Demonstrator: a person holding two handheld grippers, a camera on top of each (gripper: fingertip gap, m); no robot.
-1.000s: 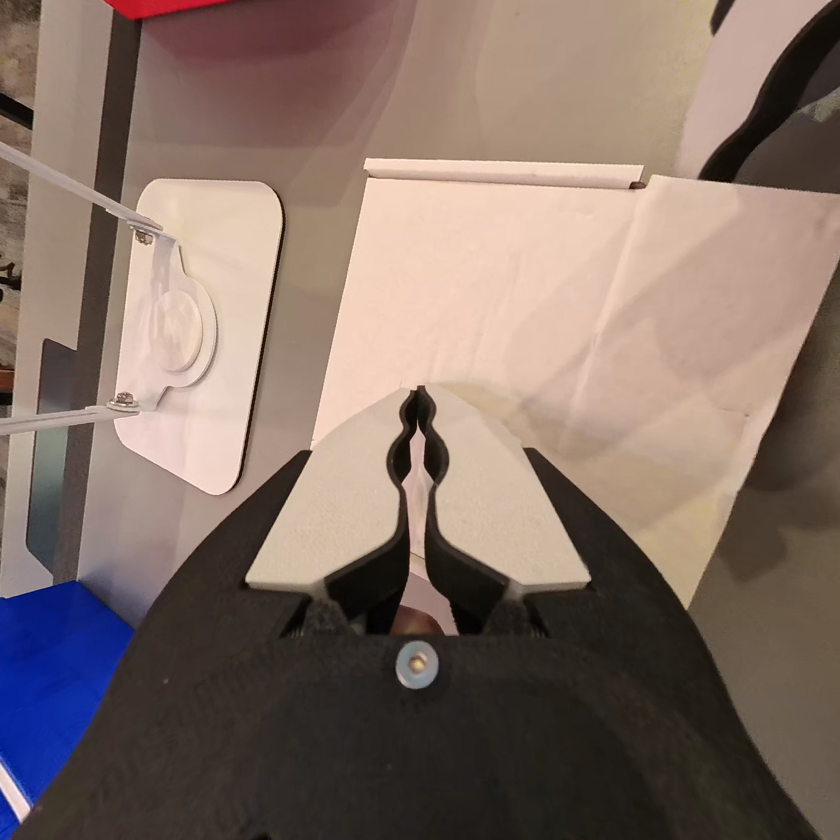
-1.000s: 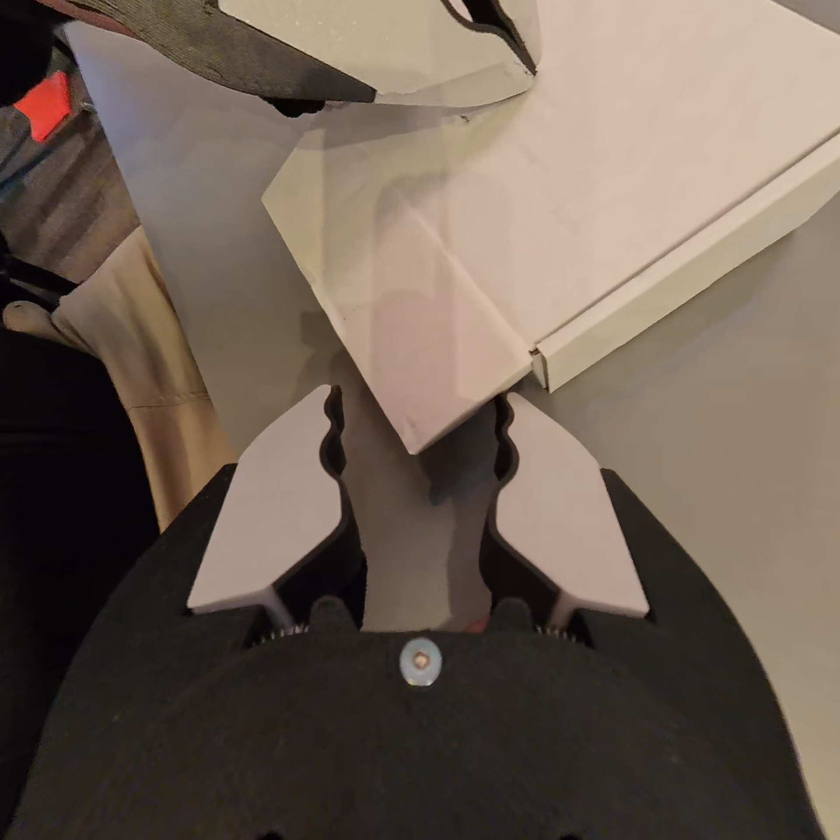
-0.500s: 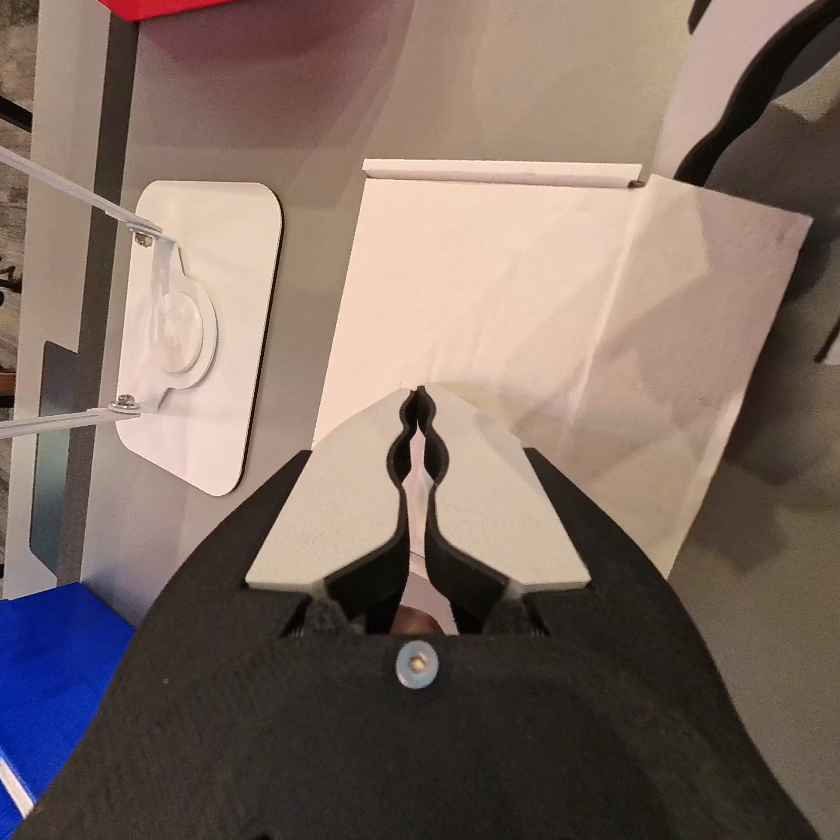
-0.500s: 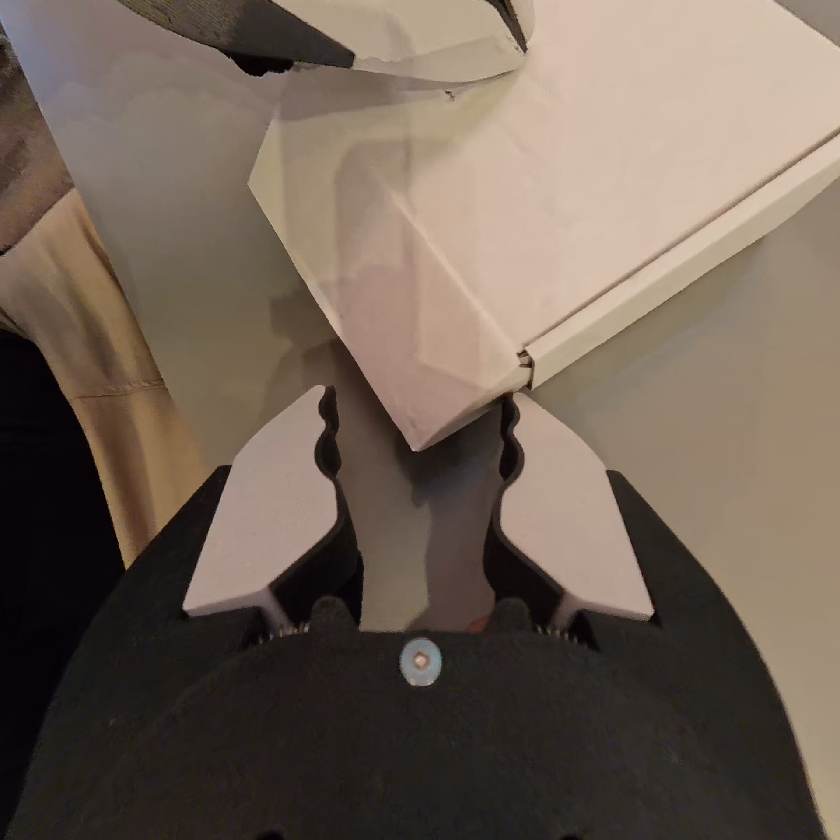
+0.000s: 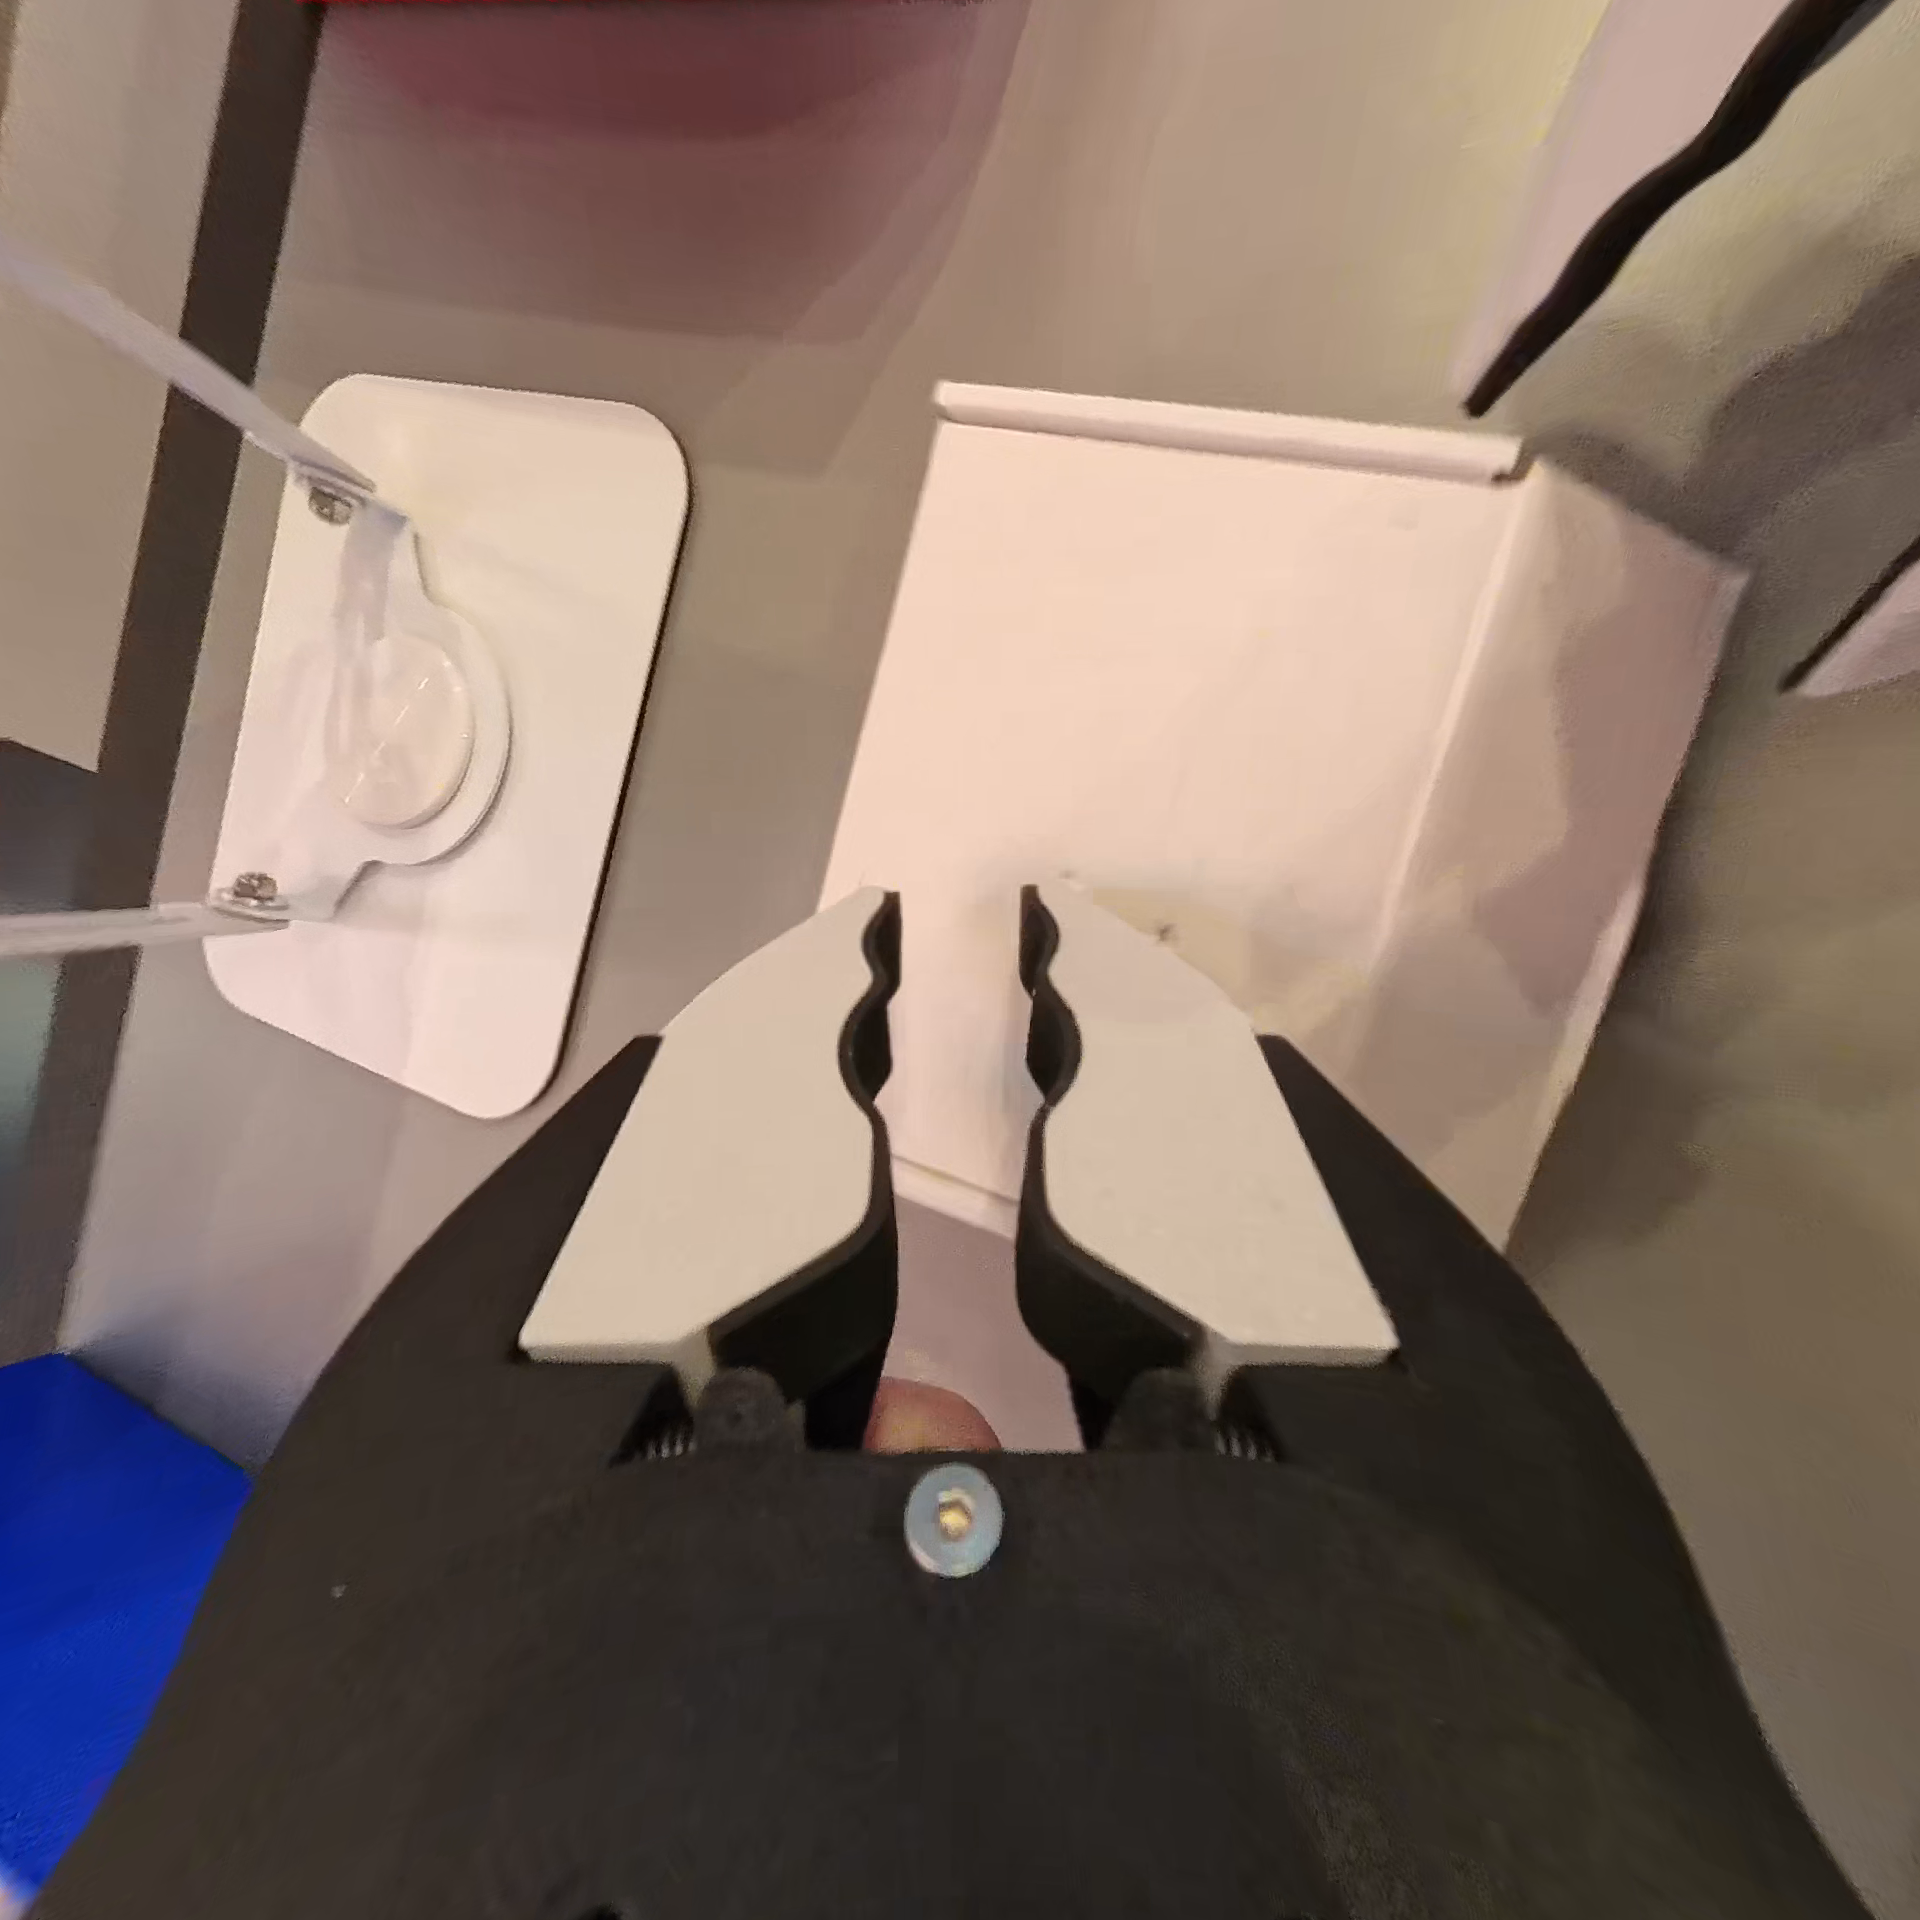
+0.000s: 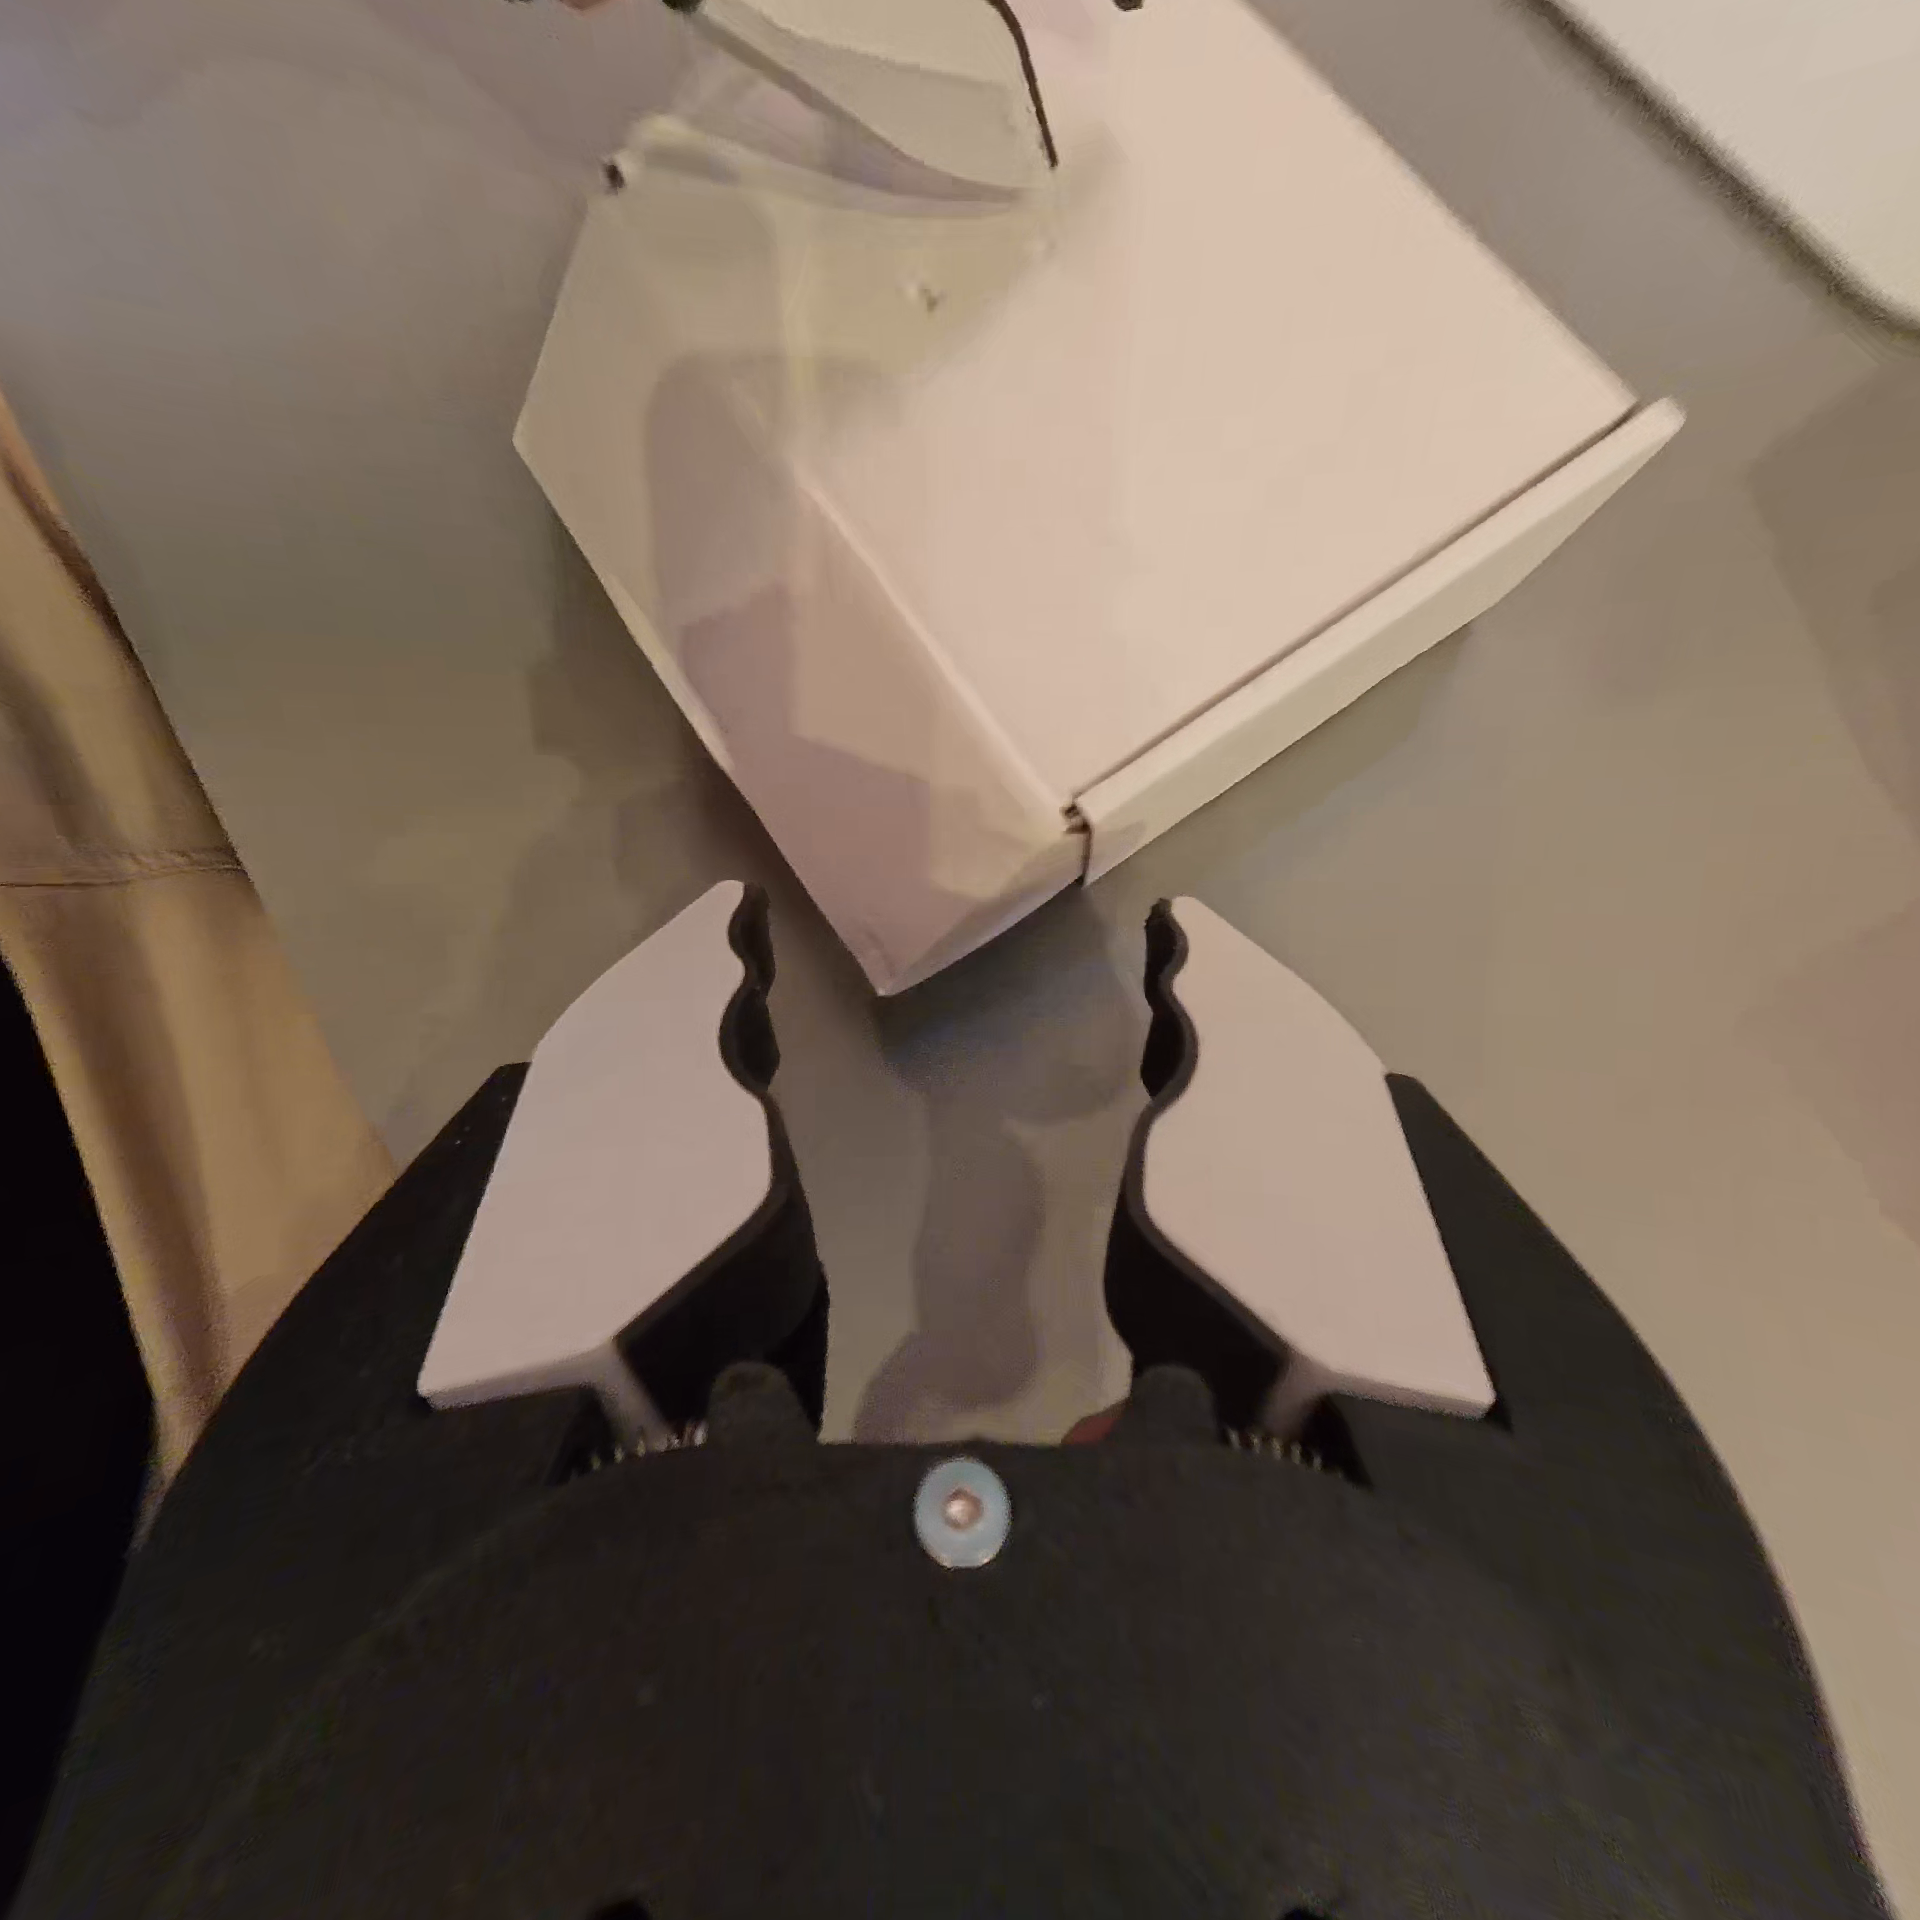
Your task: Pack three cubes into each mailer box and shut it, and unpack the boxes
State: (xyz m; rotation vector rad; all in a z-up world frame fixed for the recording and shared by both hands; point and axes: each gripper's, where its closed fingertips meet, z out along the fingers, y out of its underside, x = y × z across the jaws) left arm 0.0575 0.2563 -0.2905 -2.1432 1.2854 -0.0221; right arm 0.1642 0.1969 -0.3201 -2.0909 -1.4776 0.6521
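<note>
With both cameras up, I count one white mailer box (image 5: pixel 1174 665) on the grey table (image 5: pixel 810 260), its lid down flat; no cubes are visible in either view. I also count one white plate with a round mount (image 5: pixel 447 727) just left of the box, one blue thing (image 5: pixel 94 1538) at the lower left edge and one red thing (image 5: pixel 623 3) at the far edge.

My left gripper (image 5: pixel 960 904) sits over the near edge of the box with its jaws slightly apart and nothing between them; a second ago they were pressed together on the box. My right gripper (image 6: pixel 956 904) has its jaws wide apart and holds nothing, as before, with the corner of the box (image 6: pixel 1091 540) just ahead of the gap. The side flap that stuck out earlier now lies folded down against the box side, and the box looks farther off in the right view.

I can read no writing or brand anywhere.
</note>
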